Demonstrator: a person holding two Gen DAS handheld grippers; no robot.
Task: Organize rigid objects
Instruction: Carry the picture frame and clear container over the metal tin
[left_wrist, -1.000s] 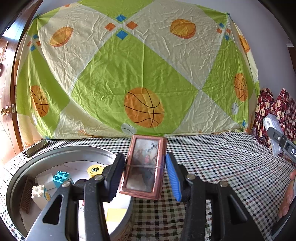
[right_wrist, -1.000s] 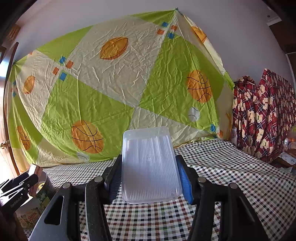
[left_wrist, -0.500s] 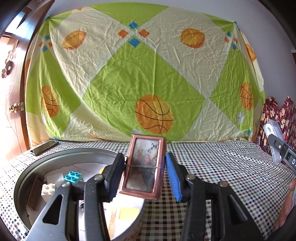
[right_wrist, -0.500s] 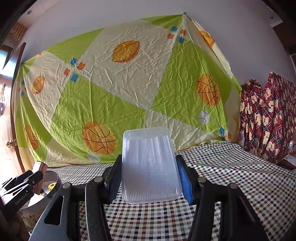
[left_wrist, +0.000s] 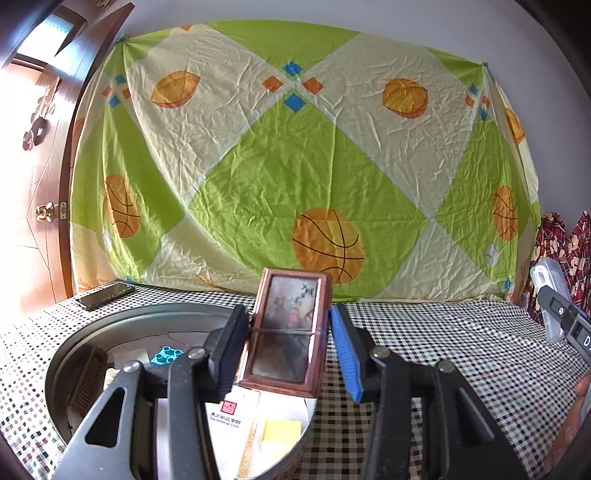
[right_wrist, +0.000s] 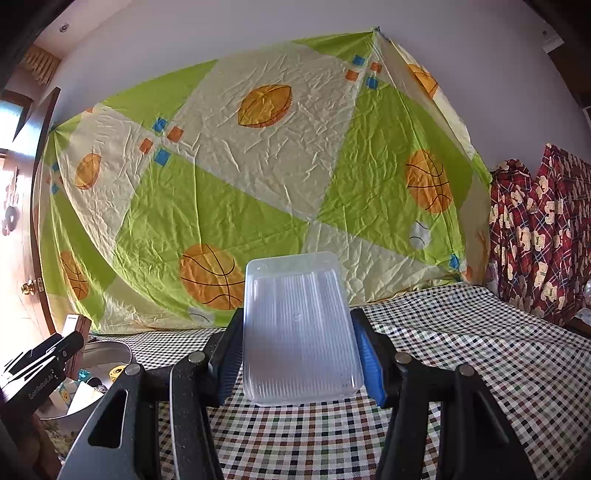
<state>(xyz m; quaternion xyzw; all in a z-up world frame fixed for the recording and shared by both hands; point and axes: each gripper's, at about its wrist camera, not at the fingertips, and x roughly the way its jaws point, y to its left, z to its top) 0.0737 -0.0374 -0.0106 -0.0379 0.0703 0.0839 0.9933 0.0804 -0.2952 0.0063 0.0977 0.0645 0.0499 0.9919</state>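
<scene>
My left gripper (left_wrist: 290, 341) is shut on a small brown framed box (left_wrist: 290, 328) with a picture on its face, held upright above the right side of a round metal tin (left_wrist: 70, 354). The tin holds a blue toy brick (left_wrist: 166, 355), a brown comb (left_wrist: 86, 380), a white card with a red seal (left_wrist: 231, 410) and a yellow pad (left_wrist: 280, 434). My right gripper (right_wrist: 297, 349) is shut on a clear ribbed plastic tray (right_wrist: 299, 328), held above the checked tablecloth (right_wrist: 461, 350). The tin also shows in the right wrist view (right_wrist: 107, 350), at the far left.
A dark phone (left_wrist: 105, 295) lies on the cloth behind the tin. A green and cream sports-print sheet (left_wrist: 295, 166) hangs behind the table. Red bear-print fabric (right_wrist: 539, 236) stands at the right. A wooden door (left_wrist: 37, 184) is at the left.
Both grippers have risen and tilted up, so the table and tin sit lower in view. Each still holds its object the same way.
</scene>
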